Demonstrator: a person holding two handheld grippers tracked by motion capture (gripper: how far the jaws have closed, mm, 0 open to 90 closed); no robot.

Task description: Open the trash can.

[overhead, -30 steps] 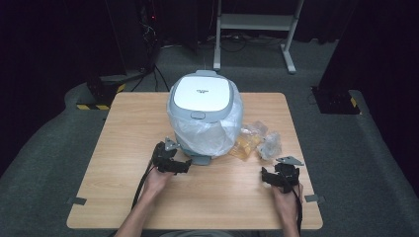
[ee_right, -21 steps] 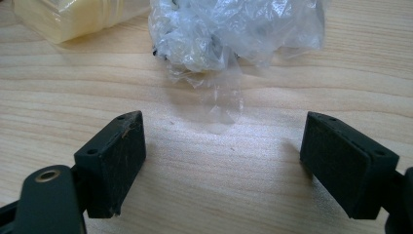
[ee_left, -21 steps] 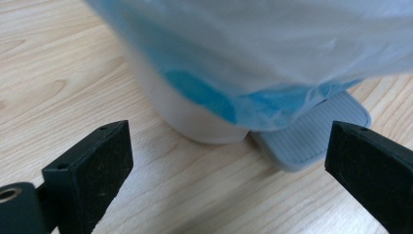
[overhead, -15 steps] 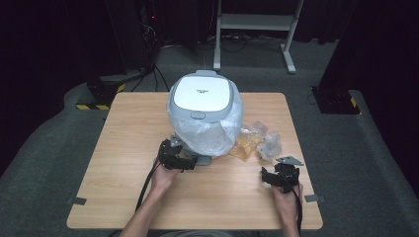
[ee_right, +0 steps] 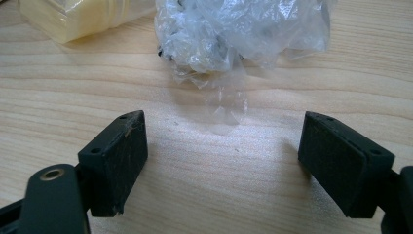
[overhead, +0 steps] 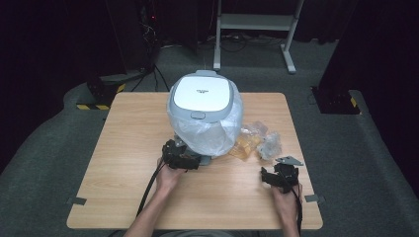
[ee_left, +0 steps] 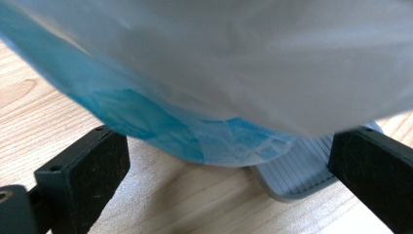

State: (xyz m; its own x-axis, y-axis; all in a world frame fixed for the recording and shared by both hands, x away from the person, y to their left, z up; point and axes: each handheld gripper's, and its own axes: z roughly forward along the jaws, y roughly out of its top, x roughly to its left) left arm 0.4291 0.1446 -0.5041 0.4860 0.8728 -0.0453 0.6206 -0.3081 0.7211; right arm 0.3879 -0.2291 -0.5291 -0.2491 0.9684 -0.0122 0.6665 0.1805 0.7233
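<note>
The left tool has just spread wide, nothing gripped, at the bagged rice cooker, ready to seize plastic; the right tool rests wide.

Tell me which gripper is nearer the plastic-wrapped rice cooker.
Left. The left gripper is at the rice cooker base, jaws open; the right gripper sits apart, toward the table's right edge.

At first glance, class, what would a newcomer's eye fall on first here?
The big white-lidded grey cooker wrapped in clear plastic film at the middle of the wooden table. Then the open left gripper at its base, and the crumpled clear plastic bags to its right.
</note>
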